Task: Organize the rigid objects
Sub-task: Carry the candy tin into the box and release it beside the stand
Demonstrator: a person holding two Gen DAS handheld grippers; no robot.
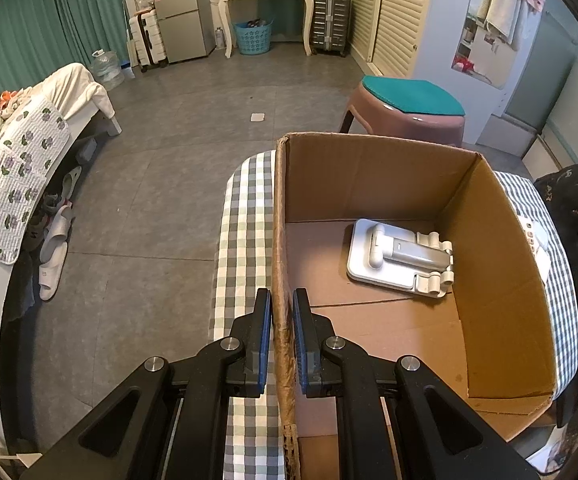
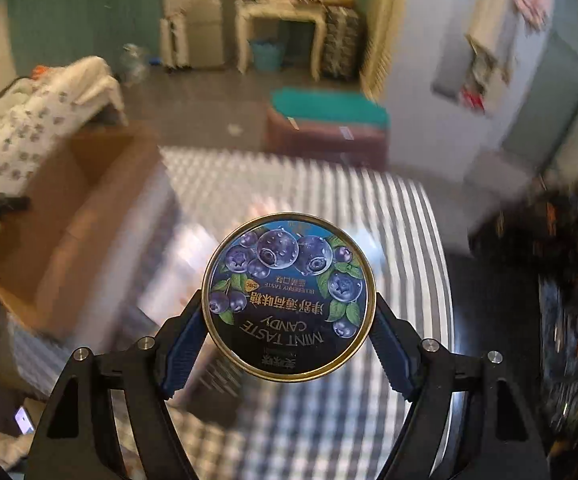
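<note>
An open cardboard box stands on a checked tablecloth. My left gripper is shut on the box's left wall, one blue pad on each side of the cardboard. A white folding phone stand lies flat on the box floor toward the far right. In the right wrist view, my right gripper is shut on a round blueberry mint candy tin, lid facing the camera, held above the striped cloth. The box appears blurred to the left of the tin.
A pink stool with a teal cushion stands just beyond the box. A bed with a flowered quilt lines the left side, slippers beneath it. A dark floral cloth lies at the right. A phone rests low on the left.
</note>
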